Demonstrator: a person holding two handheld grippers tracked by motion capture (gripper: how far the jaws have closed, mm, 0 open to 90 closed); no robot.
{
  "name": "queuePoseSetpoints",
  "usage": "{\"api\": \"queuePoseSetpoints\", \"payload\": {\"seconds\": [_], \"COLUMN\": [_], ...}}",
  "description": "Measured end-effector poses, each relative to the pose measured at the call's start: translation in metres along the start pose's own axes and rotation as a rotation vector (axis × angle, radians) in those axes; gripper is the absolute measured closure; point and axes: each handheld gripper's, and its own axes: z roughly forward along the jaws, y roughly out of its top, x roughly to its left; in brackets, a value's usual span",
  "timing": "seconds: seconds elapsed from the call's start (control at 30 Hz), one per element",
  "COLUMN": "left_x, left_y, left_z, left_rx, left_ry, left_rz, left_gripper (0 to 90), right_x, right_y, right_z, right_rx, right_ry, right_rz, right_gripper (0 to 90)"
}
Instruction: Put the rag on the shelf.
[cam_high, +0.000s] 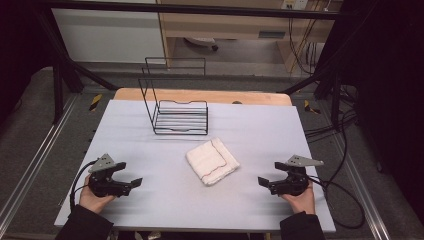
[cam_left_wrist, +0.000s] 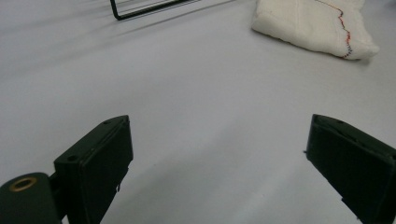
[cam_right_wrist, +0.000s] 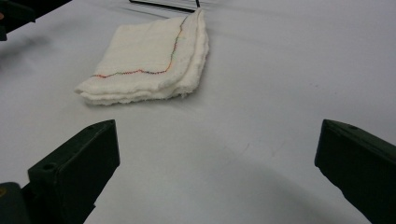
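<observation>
Grippers: two hand-held tools rest at the near edge of the table, our left gripper (cam_high: 136, 183) and our right gripper (cam_high: 262, 182) pointing inward toward each other across bare surface.
Left gripper: jaws spread wide, nothing between them — its own view shows open table ahead and the folded cloth (cam_left_wrist: 314, 25) lying ahead and off to its right, well apart.
Right gripper: jaws likewise parted wide and empty; in its view the folded cloth (cam_right_wrist: 148, 58) lies ahead and somewhat to its left, nearer to this gripper than to the other but not touching.
Cloth: a white, neatly folded square with a thin coloured stitch line, lying flat on the table (cam_high: 165, 200) between the two grippers and a little beyond them.
Wire rack: a black wire rack (cam_high: 175, 115) stands farther out past the cloth, upright back and low slatted shelf, with nothing on it that we can see.
Done so far: we judge that the work has hardly begun — the cloth is untouched where it lies and neither tool has closed on anything.
Left to do: as we read it, a reach to the cloth's edge, a pinch on the stacked layers, a lift, then whatever is meant for it, perhaps the rack beyond.
Watch point: the folded layers may slip apart if we catch the top ply alone.
</observation>
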Motion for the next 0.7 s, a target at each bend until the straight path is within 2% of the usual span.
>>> {"api": "queuePoseSetpoints", "payload": {"seconds": [0.3, 0.7], "left_x": [0.0, 0.002], "left_y": [0.0, -0.002], "left_z": [0.0, 0.0], "left_rx": [-0.003, 0.004], "left_ry": [0.0, 0.003], "left_rz": [-0.004, 0.0], "left_gripper": [7.2, 7.4], "right_x": [0.002, 0.012], "right_y": [0.0, 0.005], "right_z": [-0.001, 0.008], "right_rx": [0.002, 0.014], "right_ry": [-0.003, -0.002], "right_rz": [0.012, -0.017], "right_gripper": [0.5, 0.5]}}
